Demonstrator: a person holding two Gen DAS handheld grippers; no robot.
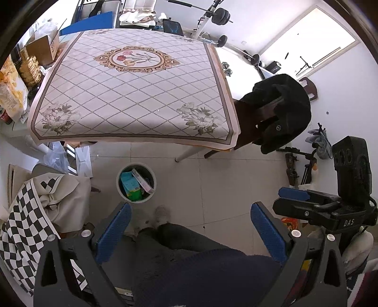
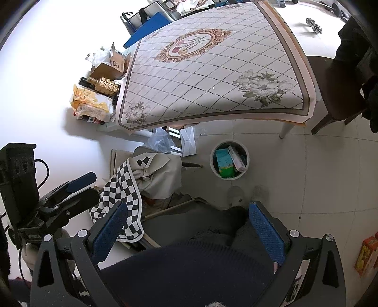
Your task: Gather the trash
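A round white trash bin [image 1: 120,186] stands on the tiled floor in front of the table; it also shows in the right wrist view [image 2: 213,168]. It holds a teal and green carton [image 1: 130,185] and a flat white and pink package [image 1: 143,180]. The table [image 1: 132,94] carries a floral diamond-pattern cloth with nothing on it. My left gripper [image 1: 190,230] is open and empty, held above my lap. My right gripper [image 2: 187,230] is open and empty; it also shows side-on in the left wrist view [image 1: 294,197].
A chair with a black coat [image 1: 281,111] stands right of the table. A chair with a checkered cloth [image 1: 30,212] stands to the left. Boxes, a gold bottle [image 2: 105,86] and bags [image 2: 91,104] sit left of the table. Weights [image 1: 221,16] lie behind.
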